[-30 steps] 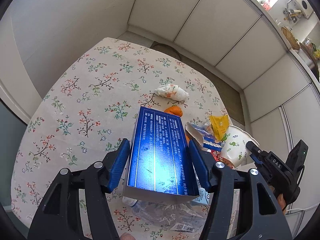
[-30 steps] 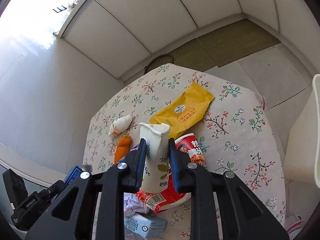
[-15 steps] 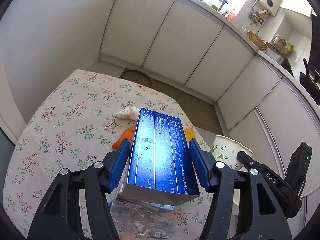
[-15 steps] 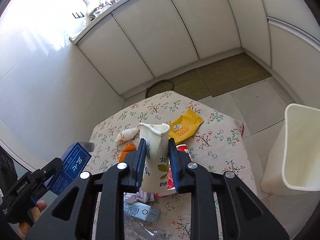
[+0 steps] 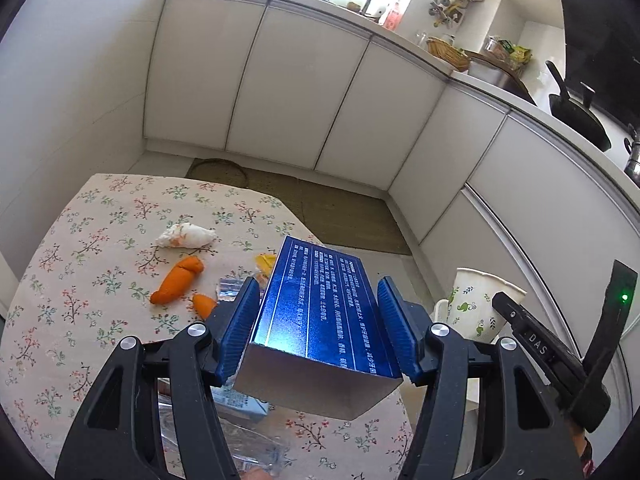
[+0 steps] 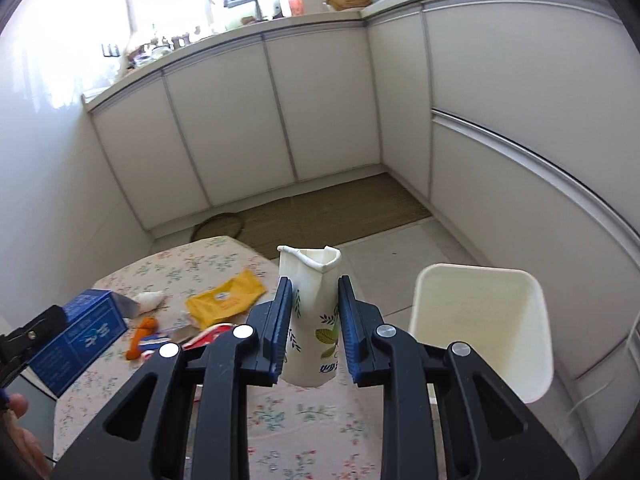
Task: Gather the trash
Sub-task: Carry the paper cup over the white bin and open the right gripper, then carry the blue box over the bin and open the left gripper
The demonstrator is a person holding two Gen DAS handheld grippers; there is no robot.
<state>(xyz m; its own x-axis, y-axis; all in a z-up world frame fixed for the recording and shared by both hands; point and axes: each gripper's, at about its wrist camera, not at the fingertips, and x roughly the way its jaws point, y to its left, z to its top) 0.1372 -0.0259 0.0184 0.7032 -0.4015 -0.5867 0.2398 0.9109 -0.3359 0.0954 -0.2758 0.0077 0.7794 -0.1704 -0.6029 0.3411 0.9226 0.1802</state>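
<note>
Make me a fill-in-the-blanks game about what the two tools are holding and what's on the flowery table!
1. The left tool is clamped on a shiny ____ box.
2. The right tool squeezes a squashed paper ____ printed with leaves.
3. The white bin stands on the ____, beside the table.
4. The flat snack packet on the tablecloth is ____.

Missing words: blue; cup; floor; yellow
</note>
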